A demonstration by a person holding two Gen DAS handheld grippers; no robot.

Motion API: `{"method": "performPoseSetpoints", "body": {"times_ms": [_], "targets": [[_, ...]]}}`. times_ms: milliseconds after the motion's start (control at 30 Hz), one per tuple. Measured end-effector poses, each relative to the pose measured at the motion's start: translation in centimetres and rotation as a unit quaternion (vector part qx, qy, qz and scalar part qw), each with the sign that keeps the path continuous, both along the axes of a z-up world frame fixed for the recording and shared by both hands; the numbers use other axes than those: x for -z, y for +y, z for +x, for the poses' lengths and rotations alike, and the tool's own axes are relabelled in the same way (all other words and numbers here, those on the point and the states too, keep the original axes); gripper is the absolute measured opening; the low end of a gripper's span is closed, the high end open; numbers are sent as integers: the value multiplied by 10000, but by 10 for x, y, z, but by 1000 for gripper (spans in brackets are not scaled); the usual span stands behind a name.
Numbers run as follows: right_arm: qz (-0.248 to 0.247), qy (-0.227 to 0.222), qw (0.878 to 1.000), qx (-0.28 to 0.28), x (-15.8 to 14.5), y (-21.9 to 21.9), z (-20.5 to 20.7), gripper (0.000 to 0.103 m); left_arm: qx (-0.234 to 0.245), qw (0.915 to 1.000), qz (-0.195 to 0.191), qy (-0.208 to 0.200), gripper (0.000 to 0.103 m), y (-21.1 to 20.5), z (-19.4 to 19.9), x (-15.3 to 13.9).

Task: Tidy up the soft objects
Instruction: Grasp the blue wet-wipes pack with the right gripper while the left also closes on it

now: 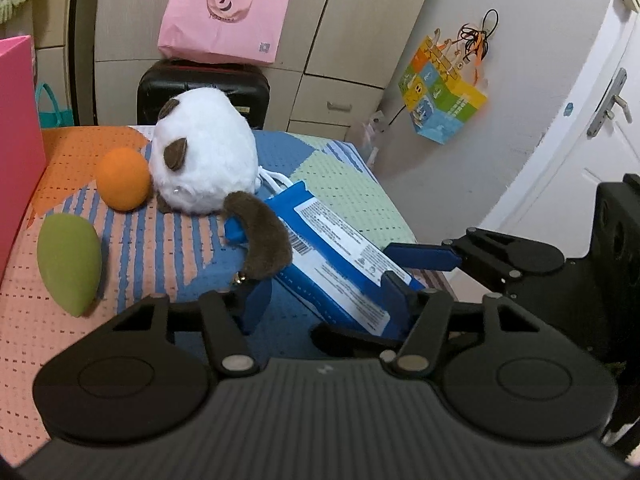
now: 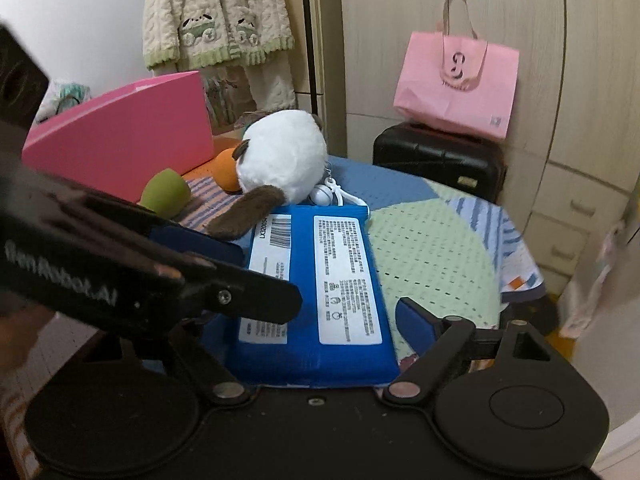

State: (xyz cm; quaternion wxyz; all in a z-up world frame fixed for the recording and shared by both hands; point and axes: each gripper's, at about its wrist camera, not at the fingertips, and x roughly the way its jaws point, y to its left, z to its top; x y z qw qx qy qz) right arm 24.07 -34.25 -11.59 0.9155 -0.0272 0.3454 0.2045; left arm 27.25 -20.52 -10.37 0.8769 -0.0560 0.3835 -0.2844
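Note:
A blue flat pack (image 1: 340, 248) (image 2: 344, 280) with white labels lies on the patterned tablecloth (image 1: 340, 168). My left gripper (image 1: 326, 298) is open, its blue fingers standing either side of the pack's near corner. My right gripper (image 2: 312, 328) is open wide around the pack's near end; its left finger is hidden behind the left gripper. A white plush toy (image 1: 204, 156) (image 2: 284, 156) with brown ears rests its brown tail on the pack. An orange ball (image 1: 124, 180) and a green egg-shaped sponge (image 1: 68, 264) lie to its left.
A pink box (image 1: 16, 140) (image 2: 120, 140) stands at the table's left side. Behind the table is a black suitcase (image 1: 200, 84) with a pink bag (image 1: 224, 12) on top. A colourful bag (image 1: 440, 92) hangs on the wall near a white door. The table edge falls away on the right.

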Motion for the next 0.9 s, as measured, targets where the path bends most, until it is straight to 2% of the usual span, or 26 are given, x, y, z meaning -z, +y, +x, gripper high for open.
{"method": "performPoseSetpoints", "body": {"times_ms": [167, 200, 267, 300, 400, 600, 900], "targets": [[8, -15, 10000, -46, 3, 2, -2, 89, -144, 9997, 65, -165, 54, -4, -1, 3], [3, -23, 10000, -44, 3, 2, -2, 82, -142, 9996, 130, -214, 54, -6, -2, 3], [25, -4, 10000, 53, 0, 3, -4, 77, -197, 9991, 252, -276, 54, -8, -7, 2], [24, 21, 9998, 175, -1, 4, -6, 72, -216, 9989, 283, -298, 51, -9, -9, 1], [-158, -43, 9987, 482, -5, 15, -18, 69, -97, 9988, 322, -361, 48, -12, -15, 0], [197, 64, 9950, 979, -6, 16, -31, 66, -4, 9993, 179, -320, 41, -6, -21, 1], [916, 159, 9824, 1618, -5, 17, -53, 65, 76, 9989, 156, -430, 39, -1, -43, -4]]}}
